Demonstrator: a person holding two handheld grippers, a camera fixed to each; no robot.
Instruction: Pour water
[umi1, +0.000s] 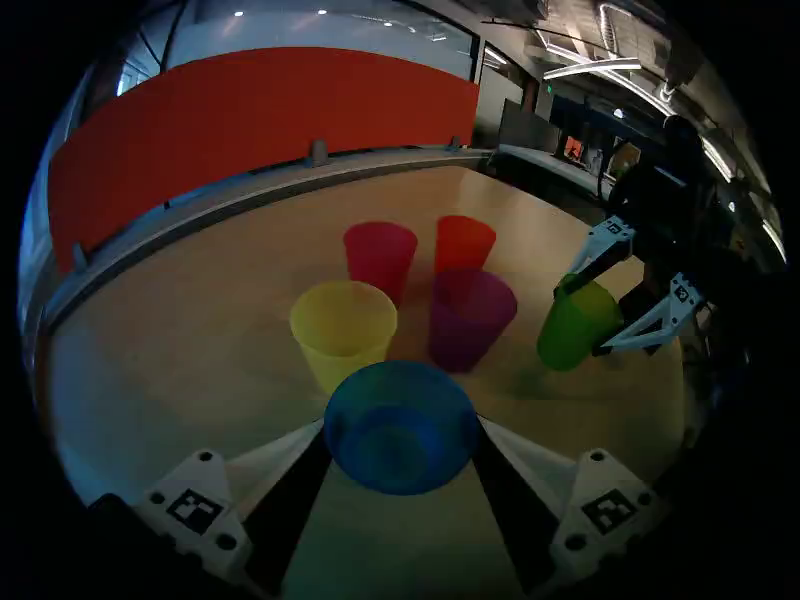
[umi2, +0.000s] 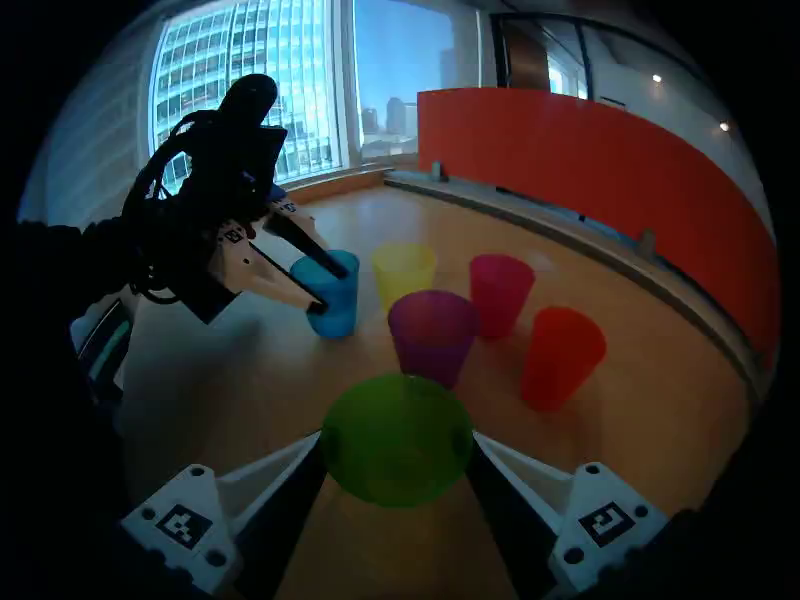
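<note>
My left gripper is shut on a blue cup, held upright close to the camera; the same gripper and blue cup appear at the left in the right gripper view. My right gripper is shut on a green cup, also upright; seen from the left gripper view, that gripper grips the green cup at the right. Between them on the wooden table stand a yellow cup, a purple cup, a pink cup and an orange-red cup.
The light wooden table runs back to a grey rail and a red partition. Large windows lie behind the left gripper. A dark-sleeved arm holds the left gripper at the table's edge.
</note>
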